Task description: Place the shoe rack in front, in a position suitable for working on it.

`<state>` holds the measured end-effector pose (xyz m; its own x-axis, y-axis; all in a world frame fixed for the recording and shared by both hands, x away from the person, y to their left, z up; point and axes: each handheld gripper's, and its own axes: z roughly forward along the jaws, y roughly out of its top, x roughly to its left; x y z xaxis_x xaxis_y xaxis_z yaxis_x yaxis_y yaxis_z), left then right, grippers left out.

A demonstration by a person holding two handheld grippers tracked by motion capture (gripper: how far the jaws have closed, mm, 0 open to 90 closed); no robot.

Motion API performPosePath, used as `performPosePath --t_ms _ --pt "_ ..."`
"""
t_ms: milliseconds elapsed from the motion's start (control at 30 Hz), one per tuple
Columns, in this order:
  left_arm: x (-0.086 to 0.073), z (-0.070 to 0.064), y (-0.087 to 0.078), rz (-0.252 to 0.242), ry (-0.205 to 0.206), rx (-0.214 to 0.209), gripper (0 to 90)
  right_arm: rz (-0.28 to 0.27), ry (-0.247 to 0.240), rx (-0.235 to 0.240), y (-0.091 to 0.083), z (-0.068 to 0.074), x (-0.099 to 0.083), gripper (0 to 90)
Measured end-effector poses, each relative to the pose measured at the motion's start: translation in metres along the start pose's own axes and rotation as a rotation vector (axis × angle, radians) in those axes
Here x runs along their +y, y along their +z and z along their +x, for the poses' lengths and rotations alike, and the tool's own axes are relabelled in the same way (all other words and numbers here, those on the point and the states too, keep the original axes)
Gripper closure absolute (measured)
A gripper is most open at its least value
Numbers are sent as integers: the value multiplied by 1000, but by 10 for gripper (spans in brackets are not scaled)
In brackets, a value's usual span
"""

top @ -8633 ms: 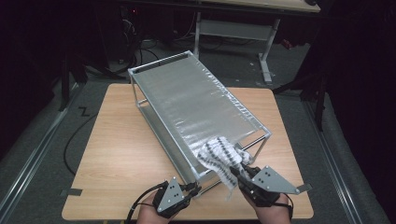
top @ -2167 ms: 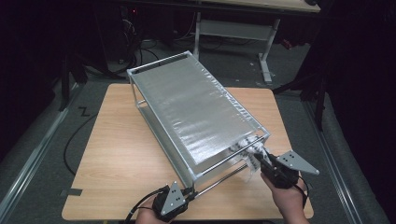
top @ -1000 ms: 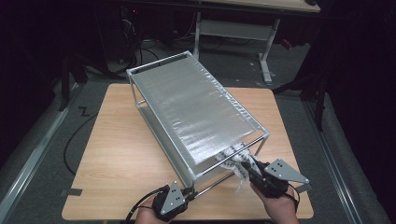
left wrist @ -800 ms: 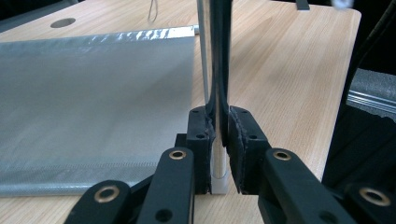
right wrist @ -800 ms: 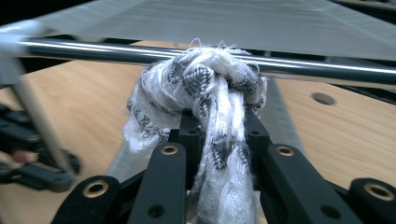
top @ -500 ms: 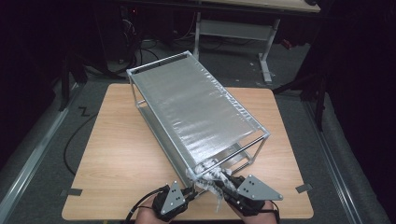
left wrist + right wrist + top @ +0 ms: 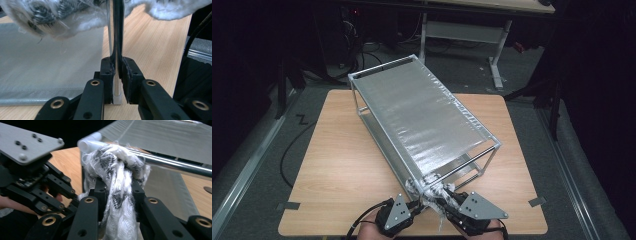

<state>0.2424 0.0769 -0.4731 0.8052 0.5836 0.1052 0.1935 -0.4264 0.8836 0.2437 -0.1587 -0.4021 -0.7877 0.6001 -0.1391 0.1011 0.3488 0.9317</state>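
Note:
A metal rack [image 7: 427, 117] with silver mesh shelves stands slantwise on the wooden table [image 7: 337, 165]. My left gripper [image 7: 413, 204] is at the rack's nearest corner, shut on the upright corner post [image 7: 115, 30]. A white cloth with black pattern [image 7: 432, 192] is bunched against the top of that same corner. My right gripper [image 7: 443, 199] is shut on the cloth [image 7: 117, 177] and presses it onto the rack's shiny top bar [image 7: 175, 166]. In the left gripper view the cloth [image 7: 50, 17] hangs just above my jaws [image 7: 117, 67]. The left gripper [image 7: 37, 182] sits close beside my right jaws [image 7: 117, 188].
The table's front edge lies right under both hands. Bare table top stretches left of the rack and at the near right corner. A desk frame [image 7: 492, 45] and cables [image 7: 292, 145] stand on the dark floor behind and to the left.
My right gripper has slid the cloth leftward along the rack's front top bar to the near corner beside the left gripper. The left gripper has stayed on the post.

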Motion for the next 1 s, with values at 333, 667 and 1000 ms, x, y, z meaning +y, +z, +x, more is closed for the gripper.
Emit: performPosePath --t_ms 333,667,1000 --pt "0 2 -1 5 0 -6 790 45 90 -79 -10 -39 -17 746" --pt "-6 17 -17 43 -50 19 794 121 97 -182 -18 -59 -41 747" --pt "-6 26 -27 26 -96 50 703 135 142 -256 -16 -87 -55 741"
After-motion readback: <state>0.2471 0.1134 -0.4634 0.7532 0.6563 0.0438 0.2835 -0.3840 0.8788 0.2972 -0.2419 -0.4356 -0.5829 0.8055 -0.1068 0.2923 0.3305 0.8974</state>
